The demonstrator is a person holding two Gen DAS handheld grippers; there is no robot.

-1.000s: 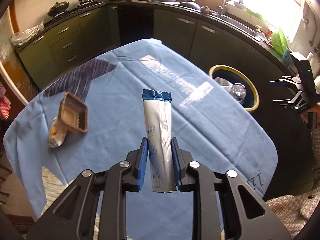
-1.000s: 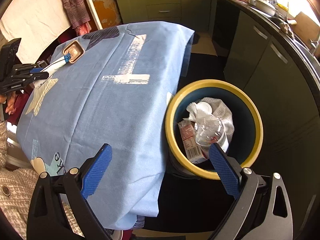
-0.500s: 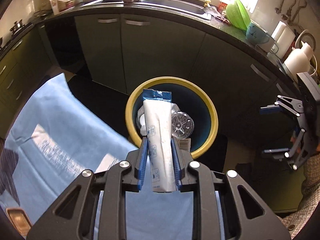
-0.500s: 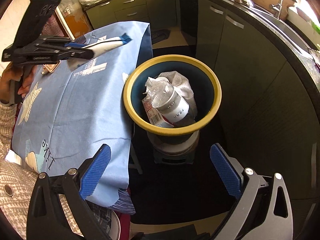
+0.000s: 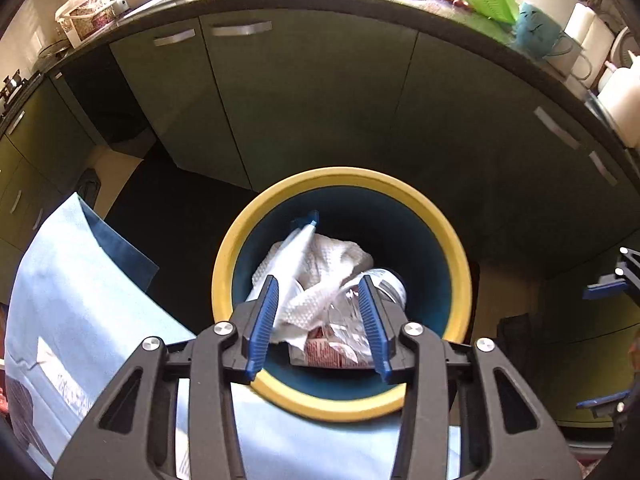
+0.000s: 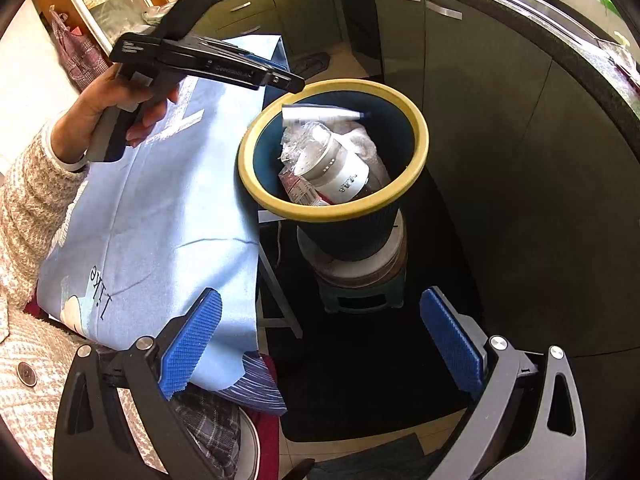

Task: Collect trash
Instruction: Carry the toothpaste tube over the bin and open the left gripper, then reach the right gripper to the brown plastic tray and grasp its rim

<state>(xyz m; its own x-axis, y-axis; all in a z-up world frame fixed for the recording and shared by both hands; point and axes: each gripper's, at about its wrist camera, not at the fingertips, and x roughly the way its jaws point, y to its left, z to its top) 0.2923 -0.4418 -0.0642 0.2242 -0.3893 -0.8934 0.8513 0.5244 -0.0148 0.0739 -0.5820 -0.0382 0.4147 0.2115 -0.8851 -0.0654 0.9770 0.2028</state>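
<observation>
Inside the bin [image 5: 340,178], the white wrapper [image 5: 296,246] is motion-blurred, and its lower end disappears behind the left gripper [image 5: 318,320], whose fingers [image 5: 262,320] are opening with nothing between them. The same fingers cover the bin's near rim and part of the crumpled paper towel [image 5: 332,276], the clear bottle [image 5: 386,280] and the red printed packet [image 5: 328,350]. Beside the bin, the right gripper [image 5: 608,344] is cut off by the picture's edge. The packet's print is too small to read.
</observation>
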